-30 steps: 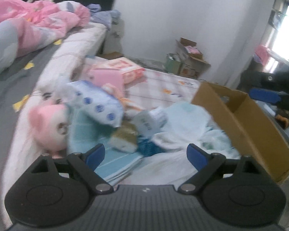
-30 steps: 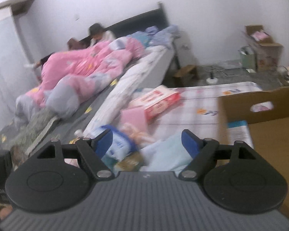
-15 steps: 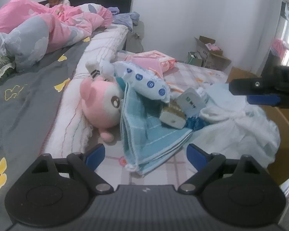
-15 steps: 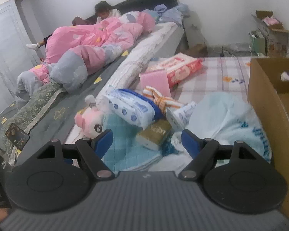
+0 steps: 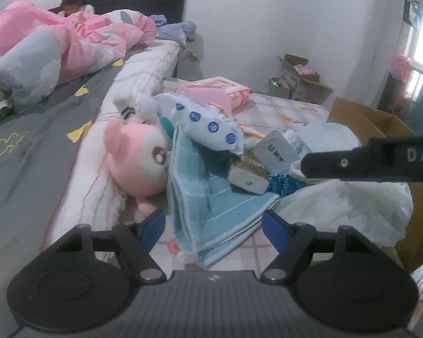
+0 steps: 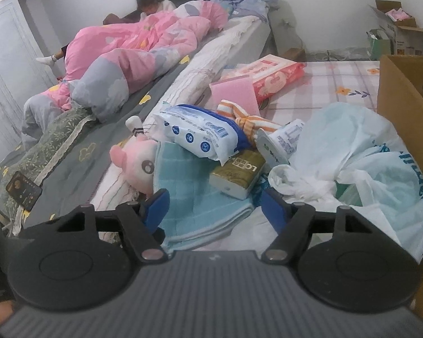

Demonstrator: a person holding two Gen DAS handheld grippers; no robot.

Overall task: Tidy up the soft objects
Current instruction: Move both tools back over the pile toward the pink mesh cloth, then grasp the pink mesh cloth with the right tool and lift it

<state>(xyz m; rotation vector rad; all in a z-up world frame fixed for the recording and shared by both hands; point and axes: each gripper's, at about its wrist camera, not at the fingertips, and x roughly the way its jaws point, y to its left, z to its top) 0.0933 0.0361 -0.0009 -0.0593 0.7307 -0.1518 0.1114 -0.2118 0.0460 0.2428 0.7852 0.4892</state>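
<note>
A heap of soft things lies on the checked bedsheet (image 5: 270, 107). In it are a folded blue towel (image 5: 211, 202) (image 6: 194, 197), a pink plush toy (image 5: 138, 157) (image 6: 138, 163), a blue-and-white wipes pack (image 5: 203, 124) (image 6: 194, 132), an olive tissue pack (image 5: 248, 173) (image 6: 237, 171) and a crumpled plastic bag (image 5: 347, 197) (image 6: 352, 155). My left gripper (image 5: 213, 228) hangs low over the towel's near corner, its jaws closing, and the pads do not press the towel. My right gripper (image 6: 214, 207) is also over the towel with its jaws closing, gripping nothing. One of its black fingers (image 5: 366, 163) reaches in from the right.
An open cardboard box (image 6: 403, 90) (image 5: 375, 121) stands right of the heap. Behind the heap lie a pink foam pad (image 6: 234, 93), a red pack (image 6: 270, 73) and a striped cloth (image 6: 245, 118). A person sits under a pink quilt (image 6: 132, 48) on the left bed. A phone (image 6: 24, 190) lies there.
Both grippers have sunk toward the heap, and the towel now lies right before their fingertips. Both pairs of jaws stand narrower. The right gripper's finger reaches further into the left wrist view.
</note>
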